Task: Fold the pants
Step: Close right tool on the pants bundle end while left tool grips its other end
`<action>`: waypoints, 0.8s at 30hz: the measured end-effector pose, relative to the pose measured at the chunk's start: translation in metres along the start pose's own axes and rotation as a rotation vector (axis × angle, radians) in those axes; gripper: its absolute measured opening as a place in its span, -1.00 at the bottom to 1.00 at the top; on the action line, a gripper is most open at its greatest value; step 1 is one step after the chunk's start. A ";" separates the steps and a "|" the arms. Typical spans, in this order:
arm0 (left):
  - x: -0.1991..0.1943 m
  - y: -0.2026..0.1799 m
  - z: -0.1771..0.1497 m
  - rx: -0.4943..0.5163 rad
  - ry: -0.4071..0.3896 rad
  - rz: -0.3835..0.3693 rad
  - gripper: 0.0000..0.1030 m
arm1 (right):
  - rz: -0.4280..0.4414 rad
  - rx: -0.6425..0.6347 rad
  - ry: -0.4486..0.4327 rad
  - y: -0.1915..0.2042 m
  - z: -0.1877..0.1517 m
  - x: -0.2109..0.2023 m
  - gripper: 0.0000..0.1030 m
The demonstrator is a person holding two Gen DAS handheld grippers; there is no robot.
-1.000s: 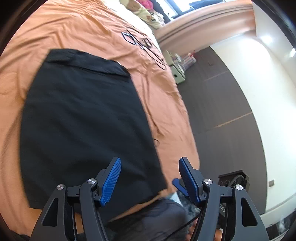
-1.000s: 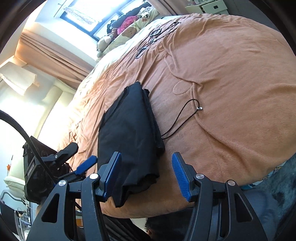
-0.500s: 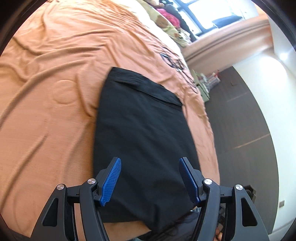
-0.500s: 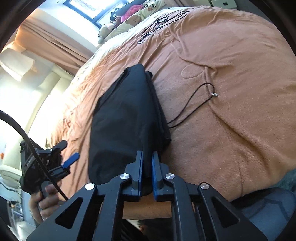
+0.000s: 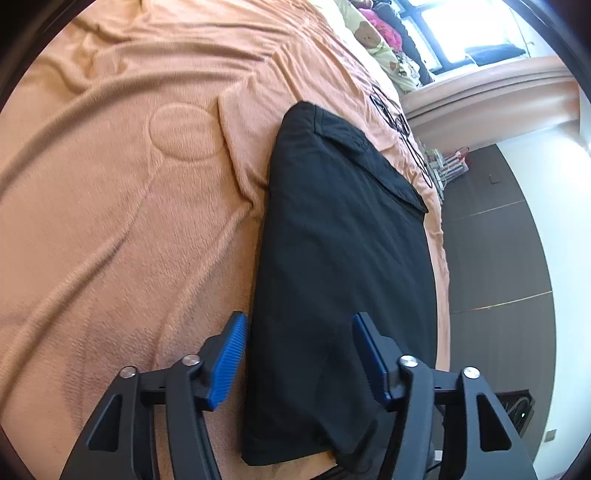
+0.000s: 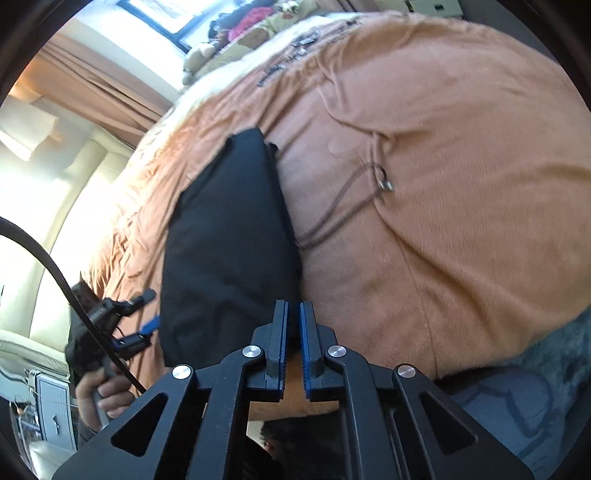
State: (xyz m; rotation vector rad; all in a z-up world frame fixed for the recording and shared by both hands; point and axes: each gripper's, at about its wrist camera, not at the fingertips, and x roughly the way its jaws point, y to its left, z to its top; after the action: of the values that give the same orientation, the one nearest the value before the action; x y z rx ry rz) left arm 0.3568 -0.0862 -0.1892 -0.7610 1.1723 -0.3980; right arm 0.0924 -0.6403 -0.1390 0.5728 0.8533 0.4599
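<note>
The right gripper (image 6: 292, 314), black with ribbed blue pads, is clenched on the near corner of the pants (image 6: 229, 236), a smooth black fabric folded into a long slab lying on the bed near its edge. The left gripper (image 5: 297, 354) has just been closing; its pads straddle the near end of the pants (image 5: 343, 266) without pressing them, so it is released. A hand (image 6: 101, 395) grips its handle, seen from the right wrist. The blanket (image 5: 110, 221) is orange, soft and fleecy, rumpled into long creases with a pressed circle in it. A thin dark cord (image 6: 332, 218) with a metal tip curves beside the pants. Farther off lie plush toys (image 5: 373, 33) below a bright window.
</note>
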 end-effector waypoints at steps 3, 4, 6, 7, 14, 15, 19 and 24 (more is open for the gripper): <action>0.001 0.003 -0.005 -0.015 0.011 -0.011 0.04 | 0.019 -0.014 -0.005 0.001 0.008 0.006 -0.51; 0.000 0.004 -0.006 -0.018 0.012 -0.012 0.01 | 0.029 -0.029 -0.005 0.005 0.012 0.010 -0.38; -0.001 0.007 -0.009 -0.028 0.013 -0.017 -0.01 | 0.032 -0.056 -0.001 0.006 0.015 0.019 -0.12; -0.001 0.009 -0.011 -0.035 0.015 -0.022 -0.03 | 0.025 -0.066 0.014 0.009 0.019 0.027 -0.12; -0.008 0.015 -0.027 -0.058 0.039 -0.051 -0.06 | -0.006 -0.070 0.046 0.009 0.046 0.074 -0.12; -0.009 0.015 -0.029 -0.058 0.041 -0.054 -0.07 | -0.011 -0.070 0.050 0.009 0.048 0.079 -0.12; -0.011 0.019 -0.033 -0.056 0.040 -0.056 -0.19 | -0.008 -0.069 0.080 0.006 0.049 0.100 -0.12; -0.020 0.017 -0.032 -0.051 0.025 -0.067 -0.74 | 0.036 -0.032 0.087 -0.001 0.046 0.111 -0.46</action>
State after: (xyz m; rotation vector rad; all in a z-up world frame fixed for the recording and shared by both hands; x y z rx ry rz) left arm 0.3183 -0.0719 -0.1944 -0.8434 1.1863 -0.4353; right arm 0.1932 -0.5883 -0.1781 0.5426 0.9180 0.5339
